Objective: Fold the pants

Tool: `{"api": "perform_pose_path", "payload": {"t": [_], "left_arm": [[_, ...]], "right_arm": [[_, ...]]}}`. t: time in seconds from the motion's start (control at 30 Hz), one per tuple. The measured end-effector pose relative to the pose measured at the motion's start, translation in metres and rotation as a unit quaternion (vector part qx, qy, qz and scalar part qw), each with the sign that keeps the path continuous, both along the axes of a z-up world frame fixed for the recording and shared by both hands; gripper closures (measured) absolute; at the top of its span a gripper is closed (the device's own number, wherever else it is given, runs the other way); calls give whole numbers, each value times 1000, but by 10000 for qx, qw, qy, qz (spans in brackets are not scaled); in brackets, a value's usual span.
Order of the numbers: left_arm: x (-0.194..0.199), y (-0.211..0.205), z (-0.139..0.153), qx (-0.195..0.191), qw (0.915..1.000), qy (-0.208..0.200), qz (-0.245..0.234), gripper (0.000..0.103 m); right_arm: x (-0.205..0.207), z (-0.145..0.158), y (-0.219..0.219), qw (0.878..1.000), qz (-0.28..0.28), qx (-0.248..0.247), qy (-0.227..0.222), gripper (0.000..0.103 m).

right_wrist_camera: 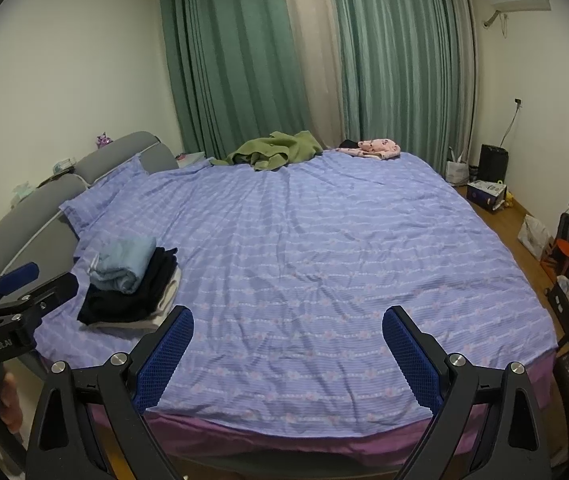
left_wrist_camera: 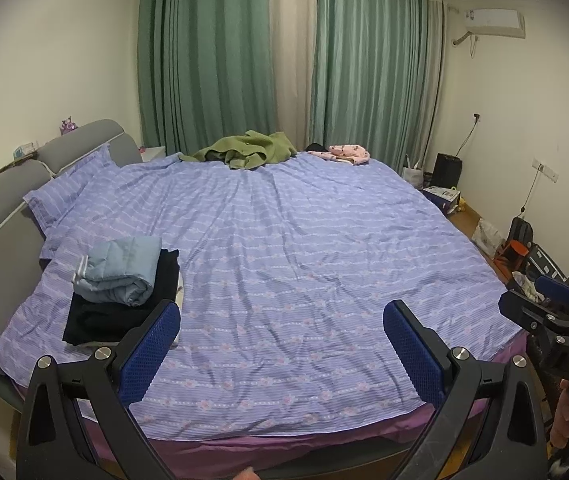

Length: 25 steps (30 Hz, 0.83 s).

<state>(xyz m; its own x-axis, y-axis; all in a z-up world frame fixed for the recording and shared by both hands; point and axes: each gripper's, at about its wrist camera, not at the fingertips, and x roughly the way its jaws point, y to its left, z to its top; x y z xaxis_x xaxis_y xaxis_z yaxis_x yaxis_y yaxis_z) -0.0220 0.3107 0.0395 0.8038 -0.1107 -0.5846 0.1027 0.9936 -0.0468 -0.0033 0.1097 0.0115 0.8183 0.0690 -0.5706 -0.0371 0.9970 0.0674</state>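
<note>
Both the left gripper [left_wrist_camera: 282, 322] and the right gripper [right_wrist_camera: 288, 328] hover spread and empty over the bed [left_wrist_camera: 284, 240], while the green pants [left_wrist_camera: 246, 150], crumpled at its far edge, look soft and light, best pinched at the waistband.

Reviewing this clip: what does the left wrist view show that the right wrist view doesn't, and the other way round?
Only the left wrist view shows the right claw at its right edge, marked DAS. Only the right wrist view shows the left claw at its left edge, marked GenRobot.AI. Both show the bed, the folded stack, the green garment and the pink garment far back, each view's own claw open and empty.
</note>
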Motion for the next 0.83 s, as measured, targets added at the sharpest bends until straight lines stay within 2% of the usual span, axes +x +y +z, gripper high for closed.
{"api": "perform_pose_path", "payload": {"t": [0.83], "left_arm": [[7, -9, -4, 59, 9999, 64, 88, 0]], "right_arm": [[6, -8, -9, 9999, -3, -5, 110, 7]]}}
